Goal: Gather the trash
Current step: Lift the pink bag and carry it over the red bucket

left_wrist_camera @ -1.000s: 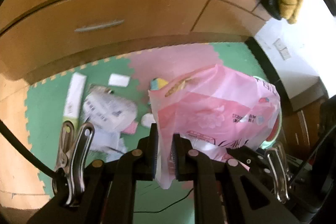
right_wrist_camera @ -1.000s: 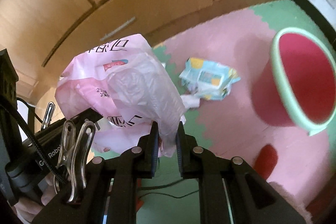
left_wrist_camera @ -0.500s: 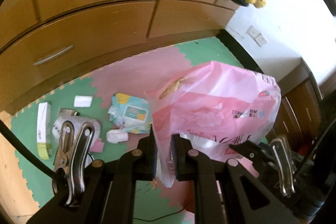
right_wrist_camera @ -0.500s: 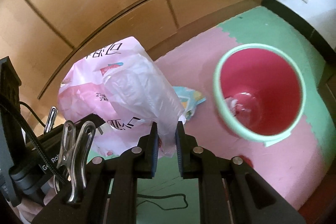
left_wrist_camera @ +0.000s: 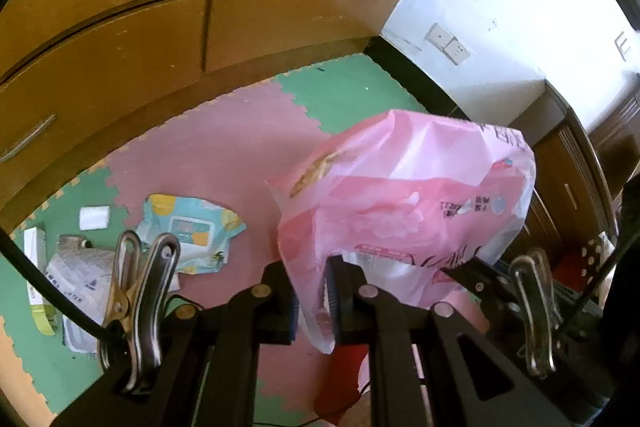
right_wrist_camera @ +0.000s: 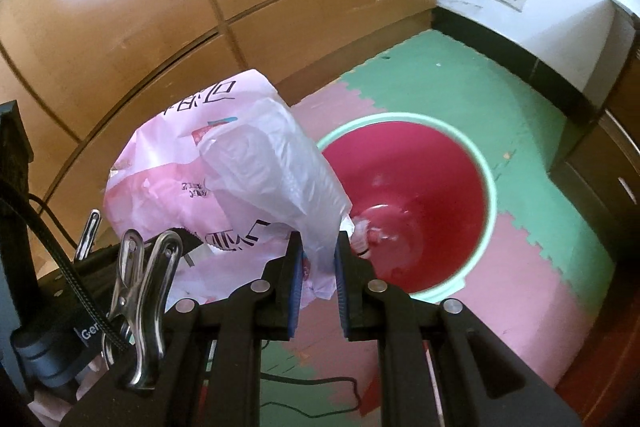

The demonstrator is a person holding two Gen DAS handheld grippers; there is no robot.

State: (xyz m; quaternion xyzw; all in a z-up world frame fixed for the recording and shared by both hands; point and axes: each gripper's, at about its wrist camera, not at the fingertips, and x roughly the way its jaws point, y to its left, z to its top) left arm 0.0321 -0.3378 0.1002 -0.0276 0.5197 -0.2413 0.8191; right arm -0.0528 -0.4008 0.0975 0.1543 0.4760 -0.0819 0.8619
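Wood-grain cabinet fronts point(left_wrist_camera: 120, 39) fill the back, foam puzzle mat point(right_wrist_camera: 460, 95) in green and pink below. Only the right view shows the red bucket point(right_wrist_camera: 436, 187) with its mint rim. Up in the air, the crinkly pink plastic bag point(left_wrist_camera: 404, 211), its print unreadable; left gripper point(left_wrist_camera: 312, 291) and right gripper point(right_wrist_camera: 318, 267) both clamp its edges. Left view alone catches the teal wipes packet point(left_wrist_camera: 188, 227) lying on the mat.

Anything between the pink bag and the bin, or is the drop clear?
Nothing visible blocks it. The pink bag, pinched by the left gripper and the right gripper, hangs at the near rim of the bin, whose mouth is open, with only small scraps at its bottom.
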